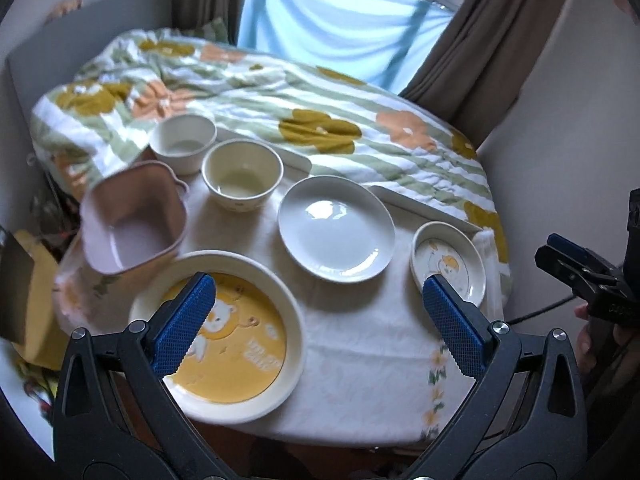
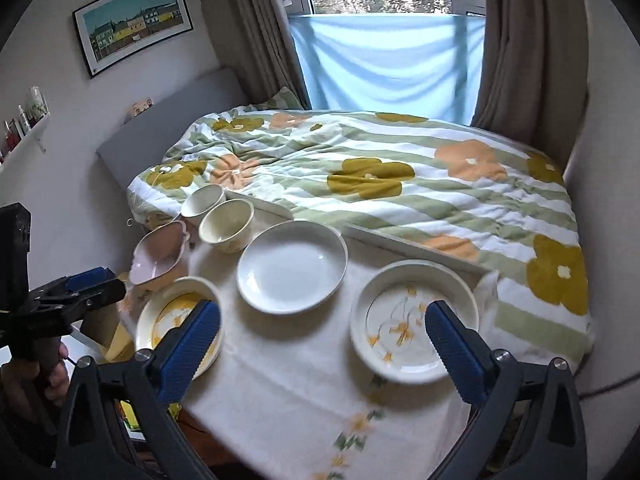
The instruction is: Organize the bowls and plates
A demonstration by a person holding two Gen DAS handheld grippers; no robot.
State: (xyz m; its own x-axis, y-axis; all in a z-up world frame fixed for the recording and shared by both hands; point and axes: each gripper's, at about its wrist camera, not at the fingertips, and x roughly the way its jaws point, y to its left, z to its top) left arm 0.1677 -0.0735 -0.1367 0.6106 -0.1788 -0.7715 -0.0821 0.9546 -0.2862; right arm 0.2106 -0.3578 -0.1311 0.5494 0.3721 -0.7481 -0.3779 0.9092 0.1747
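Below L jaws: yellow plate (image 1: 224,344)

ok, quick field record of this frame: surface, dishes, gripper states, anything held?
surface: small table with white floral cloth, set against a bed
plates: yellow bear plate; plain white plate; small illustrated plate
bowls: white bowl; cream bowl; pink square bowl
stacking: none, all dishes separate
left gripper: open, empty
right gripper: open, empty
held: nothing
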